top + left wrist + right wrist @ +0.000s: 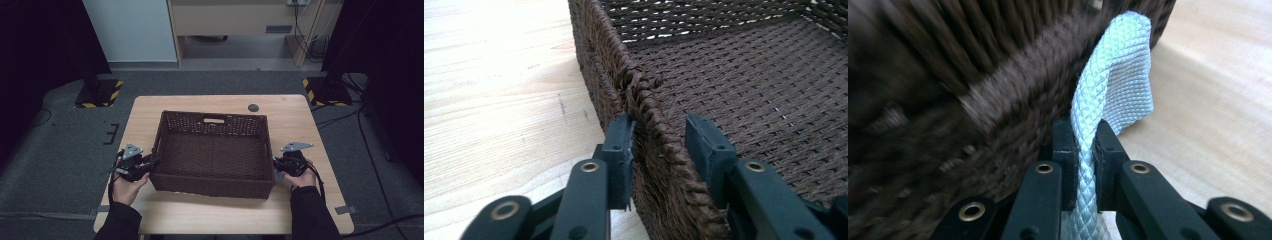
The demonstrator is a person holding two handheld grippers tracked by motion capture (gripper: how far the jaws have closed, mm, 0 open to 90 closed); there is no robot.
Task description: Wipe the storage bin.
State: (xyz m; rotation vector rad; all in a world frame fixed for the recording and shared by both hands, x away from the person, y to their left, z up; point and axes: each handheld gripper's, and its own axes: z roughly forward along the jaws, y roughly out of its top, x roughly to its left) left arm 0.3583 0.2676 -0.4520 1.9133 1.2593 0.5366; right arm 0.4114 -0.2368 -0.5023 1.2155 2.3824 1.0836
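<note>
A cloth (1108, 85) is pinched by the right gripper (1084, 137) beside the basket (212, 187); its rim is loosely straddled by the left gripper (659, 145), so slippage is risked.

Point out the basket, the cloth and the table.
basket (212, 152), high view, on its woven floor.
cloth (1128, 85), right gripper view, on its pale fold.
table (290, 112), high view, on bare wood.

No legible text or labels anywhere.
</note>
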